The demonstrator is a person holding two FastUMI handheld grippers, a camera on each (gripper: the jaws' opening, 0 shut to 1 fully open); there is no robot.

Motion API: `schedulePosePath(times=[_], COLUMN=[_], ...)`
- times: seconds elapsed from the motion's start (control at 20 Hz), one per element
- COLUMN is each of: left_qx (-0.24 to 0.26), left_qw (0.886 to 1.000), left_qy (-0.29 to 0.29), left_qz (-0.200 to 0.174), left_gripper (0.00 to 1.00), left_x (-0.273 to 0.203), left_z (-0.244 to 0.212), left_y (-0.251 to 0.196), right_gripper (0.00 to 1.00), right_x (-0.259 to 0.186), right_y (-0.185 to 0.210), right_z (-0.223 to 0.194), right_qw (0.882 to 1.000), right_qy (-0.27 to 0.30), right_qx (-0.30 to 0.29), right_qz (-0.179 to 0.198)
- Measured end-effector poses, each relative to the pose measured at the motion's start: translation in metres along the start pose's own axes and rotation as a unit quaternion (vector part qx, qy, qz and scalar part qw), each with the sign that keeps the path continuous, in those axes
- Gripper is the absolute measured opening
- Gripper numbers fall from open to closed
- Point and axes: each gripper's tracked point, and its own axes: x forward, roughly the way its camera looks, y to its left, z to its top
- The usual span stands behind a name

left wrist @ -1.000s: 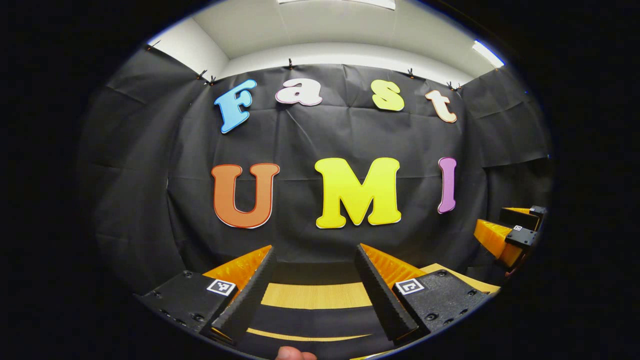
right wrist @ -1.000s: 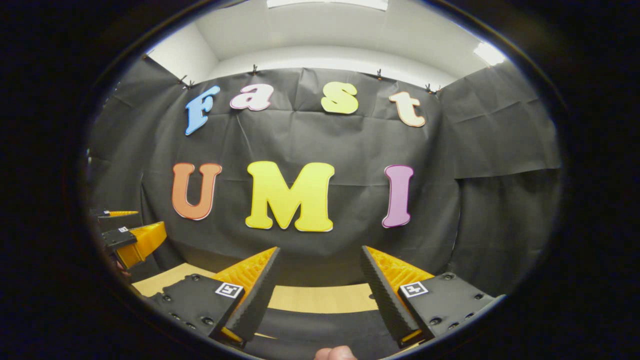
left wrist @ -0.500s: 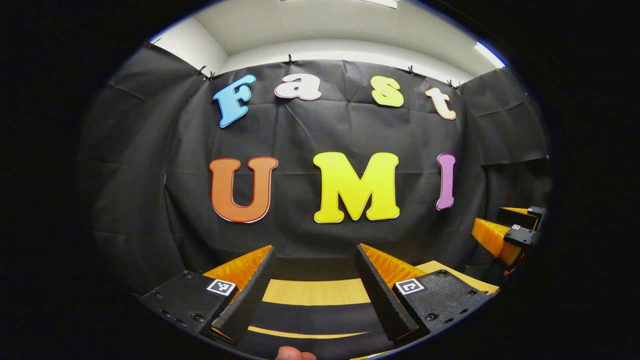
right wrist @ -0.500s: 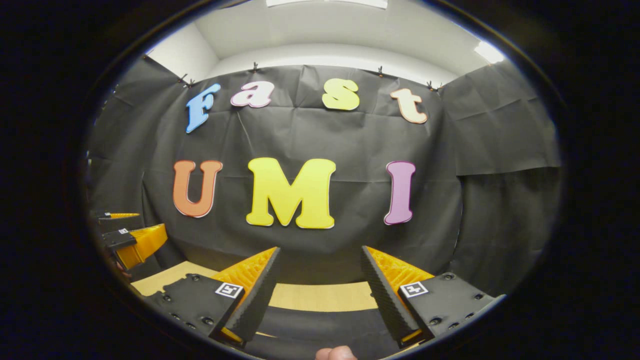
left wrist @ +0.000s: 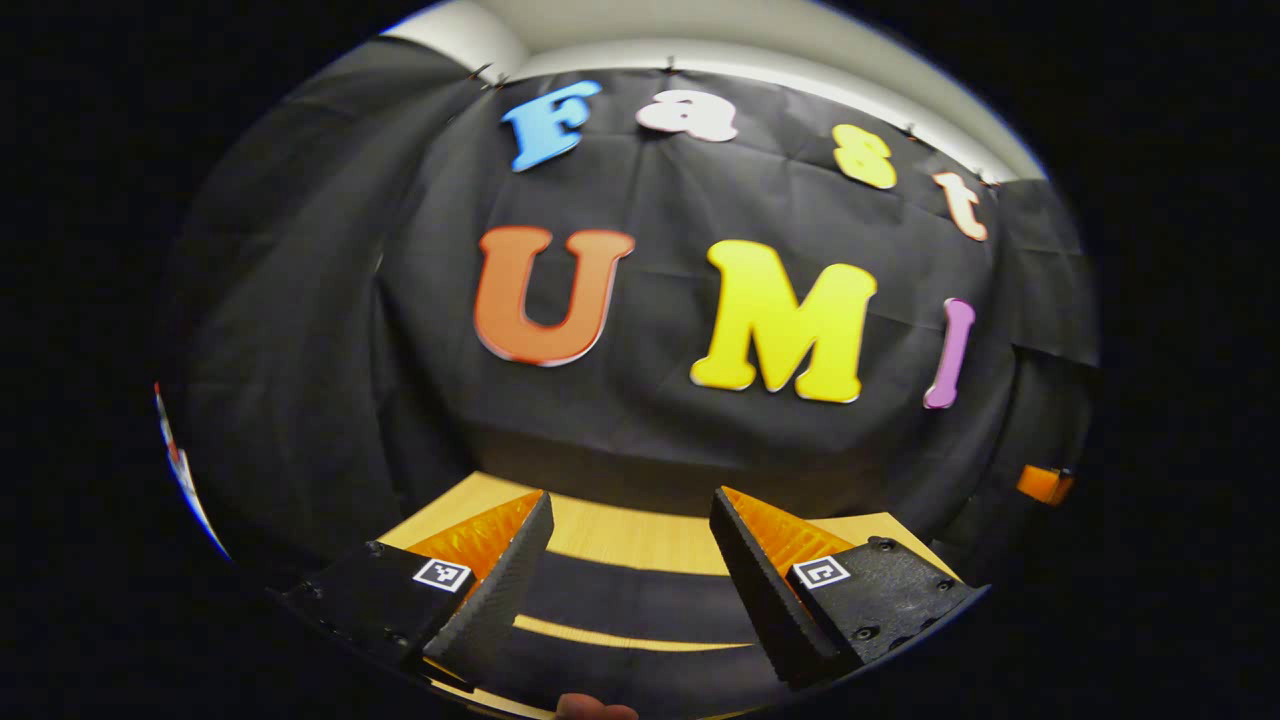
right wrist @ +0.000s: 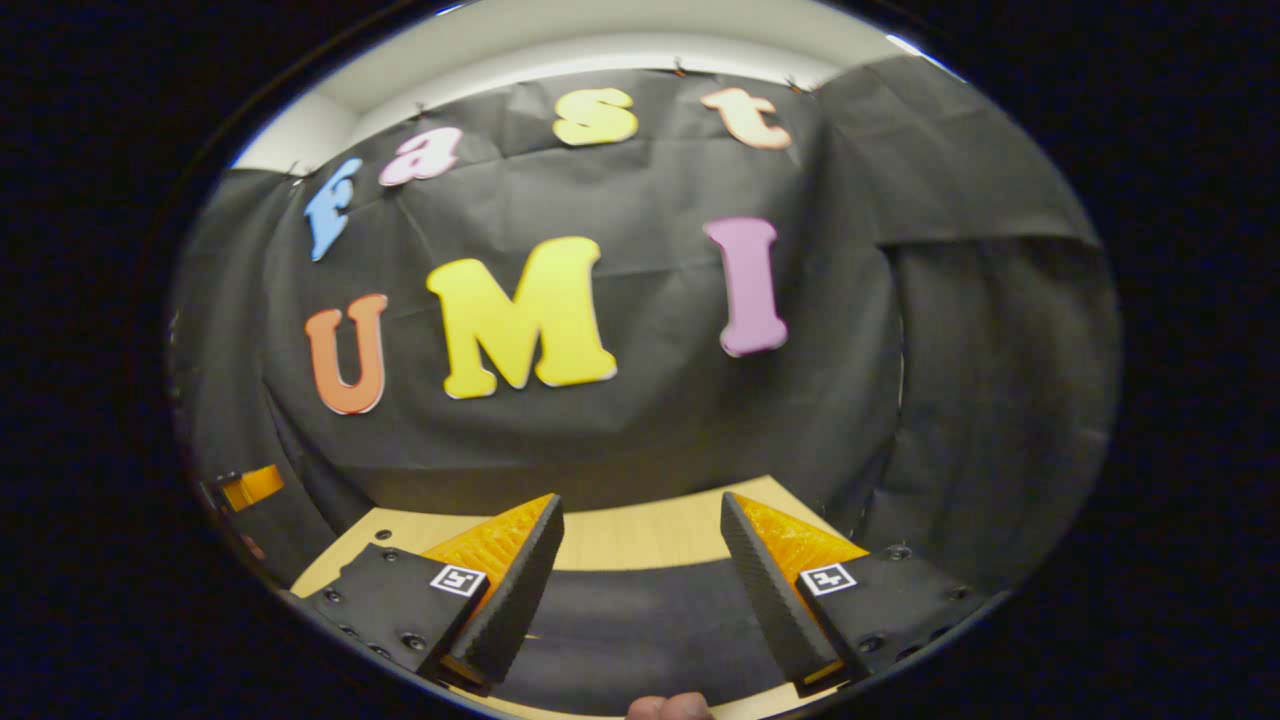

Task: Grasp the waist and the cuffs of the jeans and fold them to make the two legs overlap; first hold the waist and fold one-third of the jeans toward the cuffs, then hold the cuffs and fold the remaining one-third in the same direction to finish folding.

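Observation:
The jeans (left wrist: 632,598) are dark cloth lying flat on the light wooden table (left wrist: 620,535), seen low in the left gripper view as two dark bands with a thin strip of wood between them. My left gripper (left wrist: 630,497) hangs open above them, holding nothing. In the right gripper view the jeans (right wrist: 630,625) spread as one dark patch on the table (right wrist: 640,535) below my right gripper (right wrist: 641,499), which is open too and apart from the cloth. How high either gripper is above the jeans I cannot tell.
The booth's black cloth wall stands close behind the table's far edge. A small part of the right gripper (left wrist: 1043,484) shows at the far right, a part of the left gripper (right wrist: 250,487) at the far left. A person's fingertip (right wrist: 668,706) shows at the bottom edge.
Both grippers have tipped downward and rolled slightly, so more of the table and jeans shows. Each gripper has drifted farther off in the other's view. Both jaws stay open.

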Motion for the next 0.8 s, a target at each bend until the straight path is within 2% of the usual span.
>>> schedulePosePath(times=[0.1, 0.15, 0.25, 0.3, 0.35, 0.45, 0.5, 0.55, 0.6, 0.65, 0.7, 0.75, 0.8], left_qx=[-0.069, -0.106, -0.182, -0.226, -0.274, -0.376, -0.418, -0.452, -0.477, -0.494, -0.505, -0.512, -0.517], left_qw=[0.996, 0.99, 0.971, 0.956, 0.939, 0.892, 0.867, 0.846, 0.828, 0.816, 0.806, 0.799, 0.795], left_qy=[0.055, 0.085, 0.13, 0.149, 0.165, 0.192, 0.204, 0.211, 0.221, 0.226, 0.23, 0.231, 0.231], left_qz=[0.029, 0.045, 0.089, 0.11, 0.13, 0.161, 0.176, 0.189, 0.195, 0.2, 0.207, 0.214, 0.219], left_gripper=[1.0, 0.99, 0.99, 0.99, 0.99, 0.99, 0.99, 0.99, 0.99, 0.99, 0.99, 0.99, 1.0], left_x=[0.001, -0.002, -0.006, -0.006, -0.012, -0.027, -0.034, -0.04, -0.043, -0.046, -0.048, -0.046, -0.043], left_z=[-0.037, -0.058, -0.096, -0.113, -0.129, -0.164, -0.177, -0.188, -0.195, -0.199, -0.197, -0.2, -0.205], left_y=[0.041, 0.058, 0.102, 0.118, 0.126, 0.135, 0.141, 0.146, 0.146, 0.146, 0.146, 0.15, 0.154], right_gripper=[1.0, 0.98, 0.98, 0.93, 0.98, 0.98, 0.98, 0.95, 0.98, 0.98, 0.98, 0.92, 0.92], right_x=[0.008, 0.011, 0.012, 0.012, 0.014, 0.012, 0.011, 0.012, 0.014, 0.018, 0.02, 0.021, 0.021], right_y=[-0.057, -0.085, -0.127, -0.145, -0.161, -0.184, -0.188, -0.191, -0.19, -0.19, -0.189, -0.188, -0.189], right_z=[-0.037, -0.056, -0.09, -0.103, -0.117, -0.154, -0.171, -0.186, -0.196, -0.204, -0.21, -0.215, -0.218], right_qw=[0.995, 0.988, 0.964, 0.946, 0.924, 0.882, 0.865, 0.852, 0.842, 0.835, 0.829, 0.825, 0.824], right_qy=[0.061, 0.089, 0.137, 0.153, 0.165, 0.188, 0.199, 0.21, 0.22, 0.228, 0.234, 0.239, 0.244], right_qx=[0.077, 0.117, 0.217, 0.275, 0.331, 0.414, 0.441, 0.458, 0.47, 0.478, 0.485, 0.487, 0.486], right_qz=[-0.03, -0.047, -0.068, -0.081, -0.096, -0.125, -0.133, -0.139, -0.146, -0.15, -0.153, -0.157, -0.16])
